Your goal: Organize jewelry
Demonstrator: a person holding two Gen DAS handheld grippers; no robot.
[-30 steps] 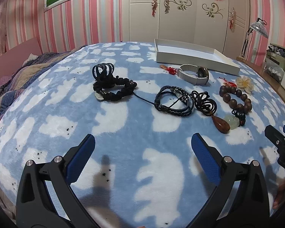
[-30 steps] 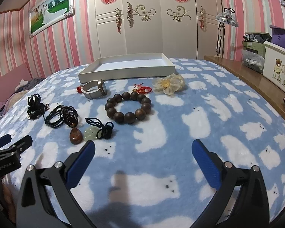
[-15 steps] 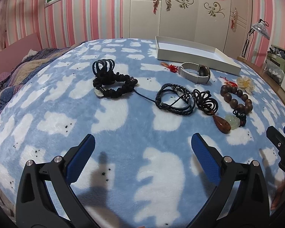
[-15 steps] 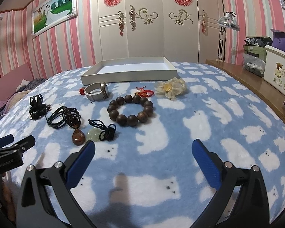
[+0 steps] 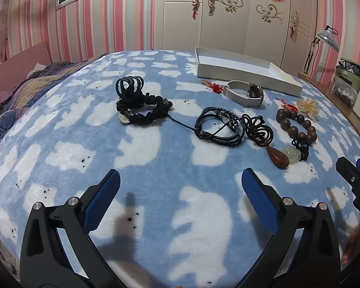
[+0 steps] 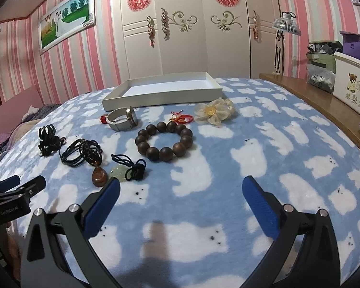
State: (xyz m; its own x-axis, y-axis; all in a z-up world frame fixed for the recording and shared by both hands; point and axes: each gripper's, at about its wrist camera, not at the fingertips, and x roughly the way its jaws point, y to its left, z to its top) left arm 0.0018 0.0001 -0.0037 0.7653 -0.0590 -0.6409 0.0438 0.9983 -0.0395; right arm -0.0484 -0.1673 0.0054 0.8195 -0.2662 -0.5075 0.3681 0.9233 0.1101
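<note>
I see both my left tongs (image 5: 180, 184) and right tongs (image 6: 180, 192) spread wide, empty. The dark wooden bead bracelet (image 6: 165, 142) lies mid-bed, before the white shallow tray (image 6: 160, 91) near the far edge.

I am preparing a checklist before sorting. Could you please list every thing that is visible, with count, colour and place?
tray: 1, white, far side of the blanket, nothing visible inside
watch: 1, silver-grey, in front of the tray
red knot charms: 2, red, one beside the watch, one by the flower
fabric flower: 1, cream, right of the charms
bead bracelet: 1, dark brown, centre
pendants on cords: 2, amber and pale green, near left
braided cords: 1 bundle, black, centre-left
hair ties: 1 cluster, black, far left
blanket: 1, blue with white bears
left gripper: open, empty
right gripper: open, empty
</note>
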